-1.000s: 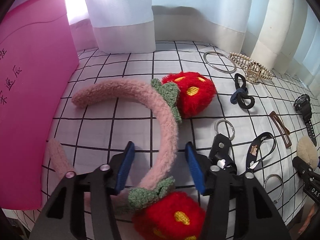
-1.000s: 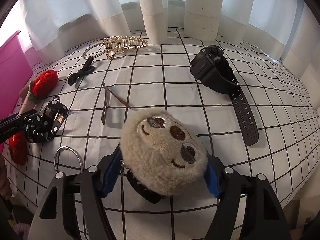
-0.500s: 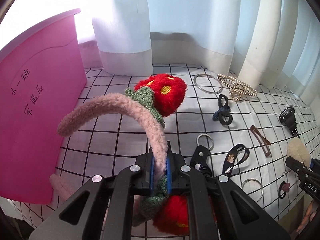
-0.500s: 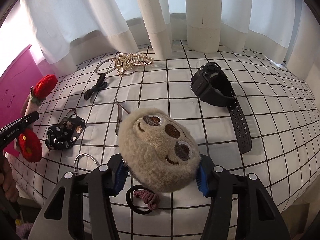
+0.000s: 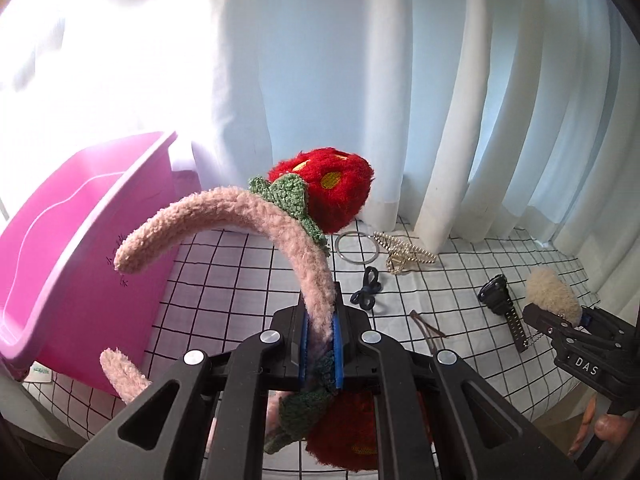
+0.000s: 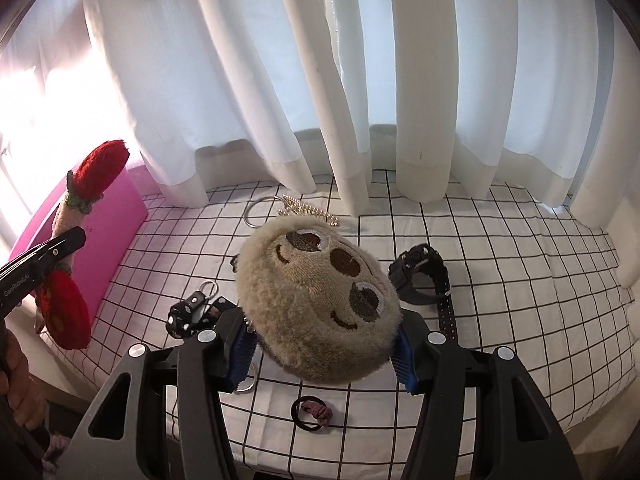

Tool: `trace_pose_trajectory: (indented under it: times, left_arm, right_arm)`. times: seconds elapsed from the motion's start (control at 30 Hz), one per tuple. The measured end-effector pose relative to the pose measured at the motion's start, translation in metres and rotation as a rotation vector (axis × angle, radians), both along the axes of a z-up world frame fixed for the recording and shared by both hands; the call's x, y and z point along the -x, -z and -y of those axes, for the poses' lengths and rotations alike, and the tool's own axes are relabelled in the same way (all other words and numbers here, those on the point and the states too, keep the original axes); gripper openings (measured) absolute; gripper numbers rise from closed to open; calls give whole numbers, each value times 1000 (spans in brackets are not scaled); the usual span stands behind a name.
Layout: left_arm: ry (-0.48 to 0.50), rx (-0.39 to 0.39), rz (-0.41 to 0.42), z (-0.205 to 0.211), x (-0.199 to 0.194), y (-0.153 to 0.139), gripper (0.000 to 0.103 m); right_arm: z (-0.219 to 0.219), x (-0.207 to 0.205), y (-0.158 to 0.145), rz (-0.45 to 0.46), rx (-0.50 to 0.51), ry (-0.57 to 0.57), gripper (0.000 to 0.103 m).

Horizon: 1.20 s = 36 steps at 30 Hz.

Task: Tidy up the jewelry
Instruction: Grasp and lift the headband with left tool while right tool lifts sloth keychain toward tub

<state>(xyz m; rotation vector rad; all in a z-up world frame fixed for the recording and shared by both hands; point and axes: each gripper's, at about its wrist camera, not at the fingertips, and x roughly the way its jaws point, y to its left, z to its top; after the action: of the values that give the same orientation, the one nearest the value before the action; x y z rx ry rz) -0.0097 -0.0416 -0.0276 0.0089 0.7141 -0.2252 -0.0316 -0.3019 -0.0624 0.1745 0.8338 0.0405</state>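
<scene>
My left gripper [image 5: 319, 344] is shut on a fuzzy pink headband [image 5: 248, 216] with two red strawberry pompoms [image 5: 332, 192] and holds it up above the checked cloth, beside the pink bin [image 5: 76, 240]. My right gripper [image 6: 320, 348] is shut on a beige plush bear-face charm [image 6: 316, 300] and holds it above the cloth. The headband also shows in the right wrist view [image 6: 68, 216], and the plush charm in the left wrist view [image 5: 552, 296].
On the checked cloth [image 6: 520, 280] lie a black watch [image 6: 424, 280], a gold claw clip [image 5: 404, 252], a silver bangle [image 5: 356, 246], a black hair tie [image 5: 366, 288], a brown clip [image 5: 428, 326], a black strap charm [image 6: 192, 312] and a hair tie [image 6: 312, 412]. White curtains hang behind.
My left gripper closed on the headband and lifted it off the cloth. My right gripper closed on the plush charm and raised it too.
</scene>
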Motion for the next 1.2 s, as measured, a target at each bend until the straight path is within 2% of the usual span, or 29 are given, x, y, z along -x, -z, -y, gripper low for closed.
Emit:
trace_pose_trajectory:
  times: [0.27,0.43,0.63,0.83,1.0,1.2]
  left_arm:
    - [-84,23,143,-5,37,-73,9]
    - [-185,-6,204,-26,55,-98,9]
    - [-329,-37,218,-70,66,-108,9]
    - [-439,-29,211,-124,54,-110,9]
    - [-485,2,171,-165,26,-104,9]
    - [-510,29,66,-205,-13,-82,9]
  right_arm:
    - [-20,-7,-51,119,-43,-150,54]
    - [-54,-24,-71,172,-92,-288,54]
    - [-111,-50,-89,202,-143,-437,54]
    - [-180,-89,-104,199,-172,-559,54]
    - [-244,-129,-117,185,-155,-641,54]
    - [-322,-185,-120,131,-127,-736,54]
